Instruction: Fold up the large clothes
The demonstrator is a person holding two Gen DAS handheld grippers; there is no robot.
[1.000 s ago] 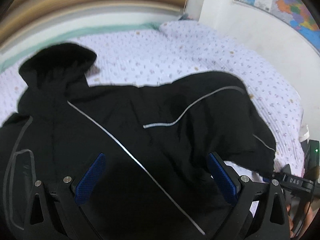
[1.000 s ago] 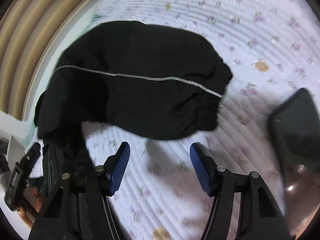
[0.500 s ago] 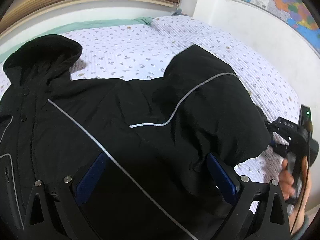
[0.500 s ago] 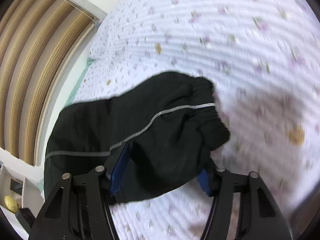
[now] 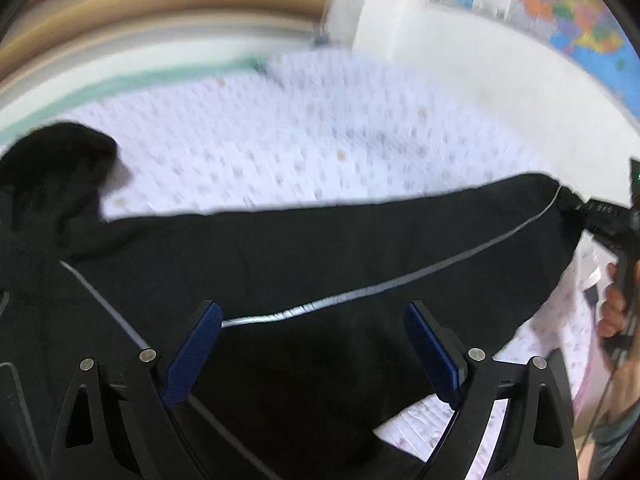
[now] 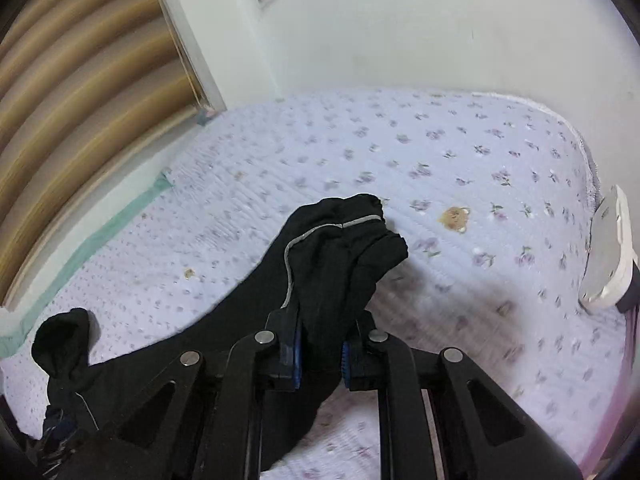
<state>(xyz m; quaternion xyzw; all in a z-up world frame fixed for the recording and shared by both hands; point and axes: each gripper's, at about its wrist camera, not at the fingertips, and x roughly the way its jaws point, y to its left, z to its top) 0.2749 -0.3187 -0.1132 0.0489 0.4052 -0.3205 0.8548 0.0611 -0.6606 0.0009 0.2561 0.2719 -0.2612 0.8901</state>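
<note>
A black hooded jacket (image 5: 280, 256) with thin grey piping lies on a bed (image 5: 280, 152) with a lilac flowered cover. Its hood (image 5: 52, 168) lies at the left. My left gripper (image 5: 312, 344) is open above the jacket's body, holding nothing. My right gripper (image 6: 320, 354) is shut on the jacket's sleeve (image 6: 340, 256), near the cuff (image 6: 356, 216), and holds it lifted off the bed. In the left wrist view the sleeve (image 5: 460, 248) stretches out to the right, where the right gripper (image 5: 600, 216) pinches its end.
A white wall (image 6: 400, 28) with a map (image 5: 560, 8) borders the bed on the far side. Striped curtains (image 6: 80, 92) hang at the left. A white device (image 6: 608, 252) lies at the bed's right edge.
My right gripper closed on the sleeve cuff and lifted it, pulling the sleeve out straight to the right. The left gripper stayed open over the jacket body.
</note>
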